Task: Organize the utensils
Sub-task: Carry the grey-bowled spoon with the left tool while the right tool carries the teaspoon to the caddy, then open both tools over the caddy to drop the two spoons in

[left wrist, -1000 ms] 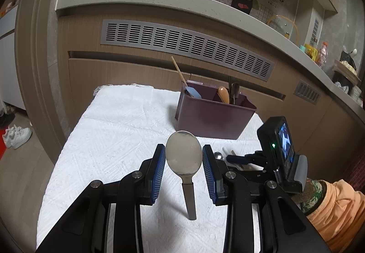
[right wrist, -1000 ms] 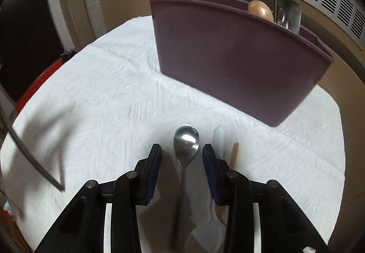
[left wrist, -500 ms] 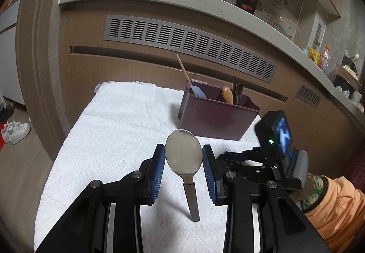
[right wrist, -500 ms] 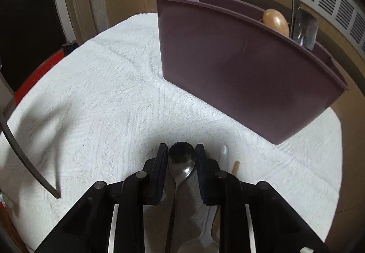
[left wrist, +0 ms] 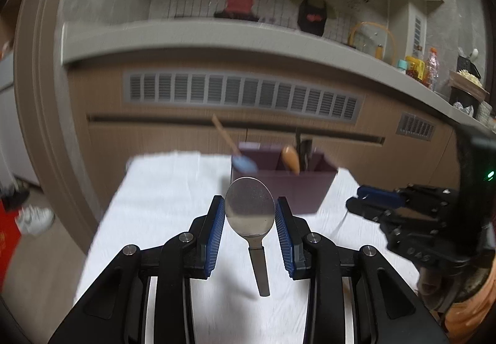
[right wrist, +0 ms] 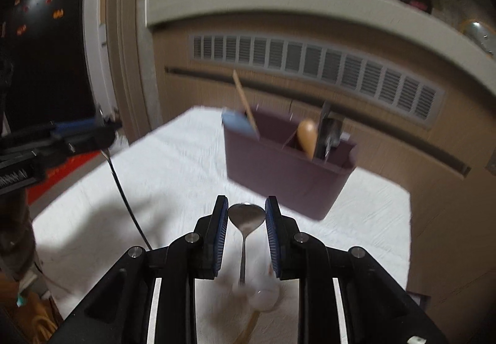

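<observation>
In my left gripper [left wrist: 249, 213] I have a large metal spoon [left wrist: 250, 212], its bowl clamped between the blue jaws and its handle hanging down toward me over the white cloth [left wrist: 173, 189] on the table. My right gripper [right wrist: 247, 217] is closed on a smaller metal spoon [right wrist: 246, 215]; its jaws have just been closing, and the bowl now sits pinched between them, with the thin handle dangling below, clear of the cloth.

Beyond both grippers, toward the far side of the table, stands the purple utensil caddy [left wrist: 288, 192]. In its left compartment I see a blue spatula [left wrist: 245, 162] with a wooden handle leaning left; a wooden spoon [left wrist: 290, 158] stands near the middle, and dark metal utensils [right wrist: 330, 130] are at the right end.

On the cloth near me, under the right gripper, lies a white plastic spoon [right wrist: 263, 294] beside a wooden stick-like handle [right wrist: 251, 325]; both are blurred. From the left camera, the right gripper shows at the right edge, an orange sleeve [left wrist: 471, 316] behind it.
</observation>
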A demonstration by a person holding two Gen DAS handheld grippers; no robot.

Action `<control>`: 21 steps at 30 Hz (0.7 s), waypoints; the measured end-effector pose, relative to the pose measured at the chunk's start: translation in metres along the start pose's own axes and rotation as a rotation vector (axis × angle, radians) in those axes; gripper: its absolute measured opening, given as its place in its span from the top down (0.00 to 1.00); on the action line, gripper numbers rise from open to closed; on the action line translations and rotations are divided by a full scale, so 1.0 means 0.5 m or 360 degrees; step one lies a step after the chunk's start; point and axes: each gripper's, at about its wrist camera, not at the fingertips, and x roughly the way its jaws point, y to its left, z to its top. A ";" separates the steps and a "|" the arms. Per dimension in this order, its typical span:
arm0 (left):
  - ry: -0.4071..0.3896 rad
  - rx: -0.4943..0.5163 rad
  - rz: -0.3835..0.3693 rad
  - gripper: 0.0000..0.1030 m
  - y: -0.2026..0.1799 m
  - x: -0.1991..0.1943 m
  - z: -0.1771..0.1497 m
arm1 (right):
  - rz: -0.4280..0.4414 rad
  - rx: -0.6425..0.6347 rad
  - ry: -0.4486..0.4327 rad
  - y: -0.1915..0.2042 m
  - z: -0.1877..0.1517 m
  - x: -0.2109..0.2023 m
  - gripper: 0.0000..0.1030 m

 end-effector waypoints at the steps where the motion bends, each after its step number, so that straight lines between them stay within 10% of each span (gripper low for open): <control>1: -0.0025 0.0027 0.0006 0.67 -0.007 0.000 0.014 | -0.0005 0.0012 -0.0053 -0.004 0.017 -0.015 0.79; 14: -0.0242 0.0184 -0.0009 0.67 -0.044 0.085 0.298 | -0.0121 0.0027 -0.0328 -0.105 0.261 -0.072 0.79; 21: -0.0143 0.0207 -0.0067 0.67 -0.060 0.204 0.355 | -0.0185 0.0071 -0.0305 -0.156 0.321 -0.032 0.79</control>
